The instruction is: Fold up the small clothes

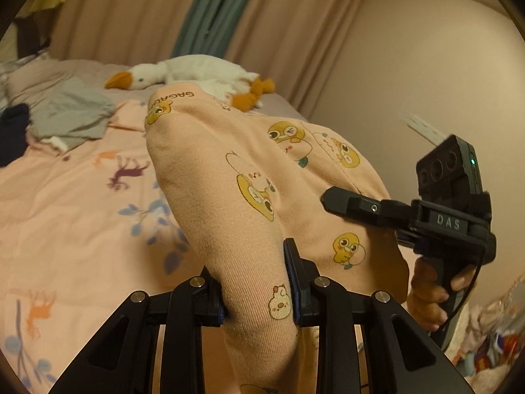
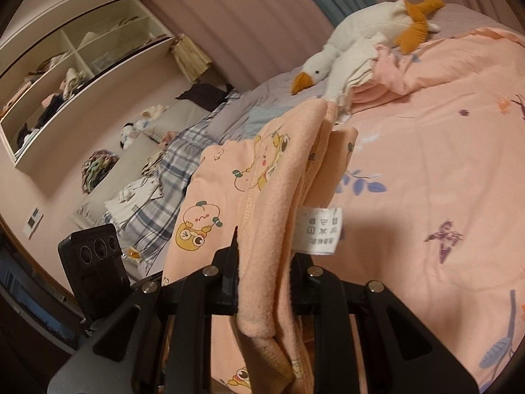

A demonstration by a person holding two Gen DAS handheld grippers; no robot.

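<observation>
A small peach garment with yellow duck prints (image 1: 249, 170) hangs in the air above the bed. My left gripper (image 1: 257, 290) is shut on a thick fold of it. My right gripper (image 2: 264, 279) is shut on another part of the same garment (image 2: 262, 197), where its fleecy inner side and a white care label (image 2: 320, 229) show. In the left wrist view the right gripper (image 1: 331, 198) comes in from the right, its tip against the cloth, with a hand on its handle.
A pink printed quilt (image 1: 65, 203) covers the bed. A white goose plush (image 1: 197, 72) lies at the far end. Grey and dark clothes (image 1: 65, 115) lie in a heap at the left. A plaid blanket (image 2: 170, 177) and wall shelves (image 2: 75, 65) show in the right wrist view.
</observation>
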